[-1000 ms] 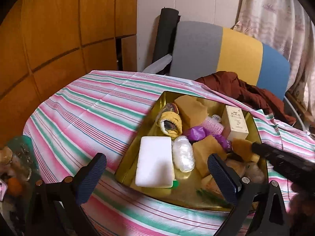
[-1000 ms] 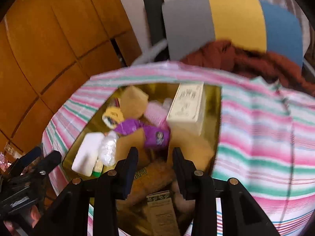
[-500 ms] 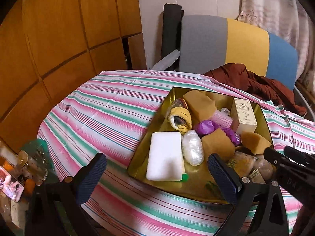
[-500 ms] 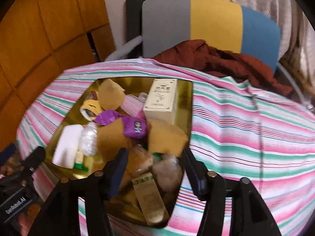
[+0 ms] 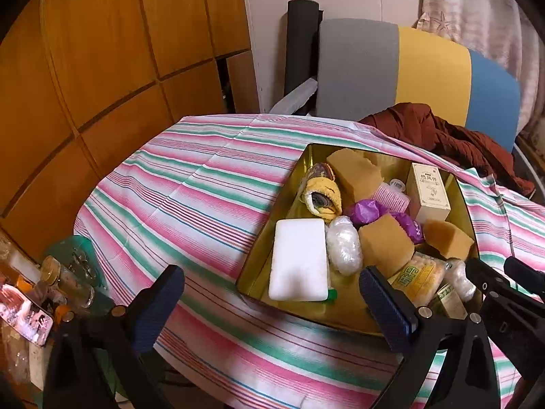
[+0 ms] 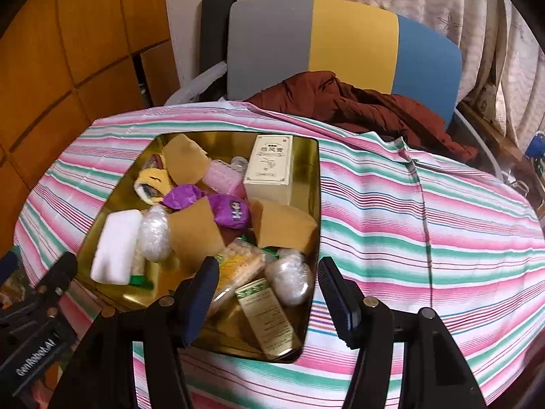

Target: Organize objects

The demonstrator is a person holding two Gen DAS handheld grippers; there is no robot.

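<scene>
Tray (image 6: 315, 184) of objects lies just beyond open, empty right tongs (image 6: 265, 301).

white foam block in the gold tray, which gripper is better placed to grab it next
Left, probably. The white foam block lies at the gold tray's left edge, just ahead of the open, empty left gripper. The right gripper hangs over the tray's opposite near corner.

I see the gold tray (image 6: 315, 184) lying flat on the striped cloth, filled with loose items. A white foam block (image 6: 115, 247) lies at its near left corner. A cream carton (image 6: 270, 165) stands upright at the far right. Three tan sponges (image 6: 196, 235), two purple wrappers (image 6: 233, 211) and clear-wrapped bundles (image 6: 155, 233) lie jumbled between them.
</scene>
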